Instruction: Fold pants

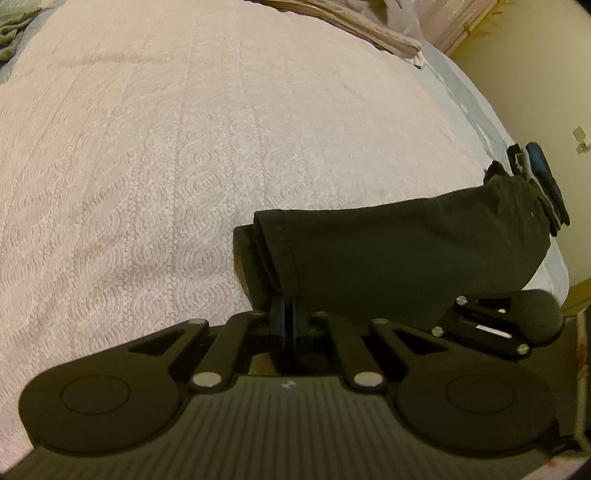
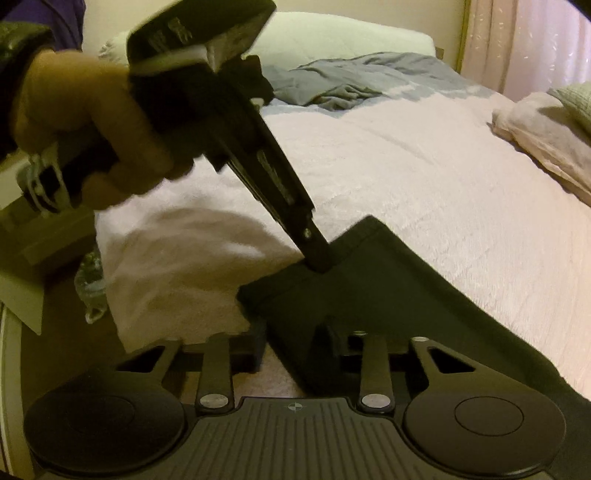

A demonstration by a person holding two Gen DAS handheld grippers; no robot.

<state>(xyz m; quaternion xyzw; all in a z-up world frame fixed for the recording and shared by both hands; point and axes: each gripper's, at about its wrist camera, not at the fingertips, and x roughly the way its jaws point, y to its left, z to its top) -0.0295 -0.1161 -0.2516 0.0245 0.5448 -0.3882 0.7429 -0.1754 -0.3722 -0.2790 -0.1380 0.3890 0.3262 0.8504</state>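
Note:
Dark pants (image 1: 406,254) lie along the near edge of a bed with a pink textured cover (image 1: 184,147). In the left wrist view my left gripper (image 1: 286,306) is shut on the stitched hem of a pant leg. The right wrist view shows that same gripper (image 2: 319,264), held by a hand (image 2: 85,122), pinching the corner of the pants (image 2: 388,295). My right gripper (image 2: 290,339) has its jaws spread. The cloth edge runs between them and covers the right finger. Its linkage (image 1: 491,328) shows under the pants at the bed's edge.
A rumpled grey sheet (image 2: 351,81) and a white pillow (image 2: 332,37) lie at the head of the bed. Folded pinkish cloth (image 2: 546,136) sits at the far right. A tan folded cloth (image 1: 351,26) and a green cloth (image 1: 14,29) sit at the far side. Floor shows below the bed corner (image 2: 177,295).

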